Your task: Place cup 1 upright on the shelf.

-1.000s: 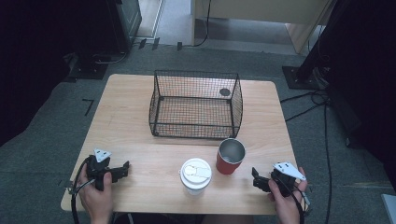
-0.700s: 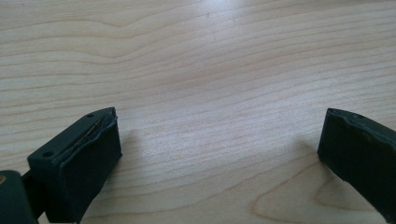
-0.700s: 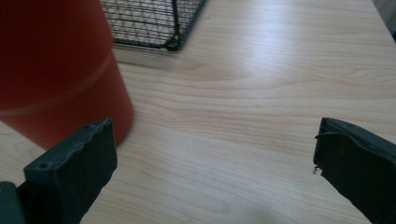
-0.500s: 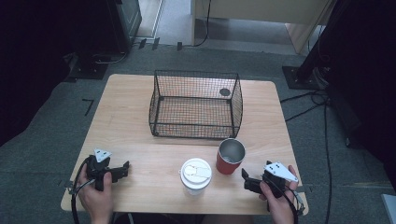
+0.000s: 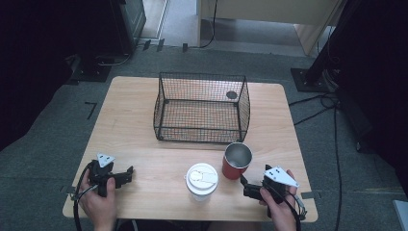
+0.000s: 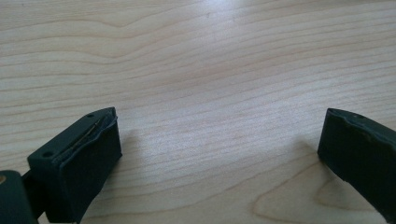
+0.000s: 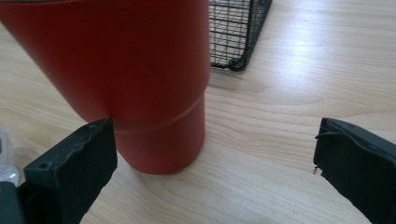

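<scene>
Red tumbler (image 5: 236, 161) stands upright on the wooden table (image 5: 130, 130), open at the top with a bare metal inside, just in front of the wire basket's (image 5: 201, 107) near right corner and just right of the white lidded cup (image 5: 202, 181); the right gripper (image 5: 246, 185) lies low at the table's near edge, held in a hand (image 5: 279, 204), its tips pointing towards the tumbler's base and close to it; in the right gripper view the jaws stand wide apart and hold nothing, the tumbler (image 7: 126, 79) rising large behind the left-hand jaw, whether it touches that jaw I cannot tell, while the gap towards the other jaw shows bare wood and a corner of the basket (image 7: 238, 32) beyond; the left gripper (image 5: 126, 174) rests near the table's near left corner in the other hand (image 5: 98, 204), well apart from both cups; in the left gripper view its jaws are spread wide over plain wood grain (image 6: 210, 93) with nothing between them; the basket sits mid-table, a small dark round thing (image 5: 232, 95) at its far right corner.
</scene>
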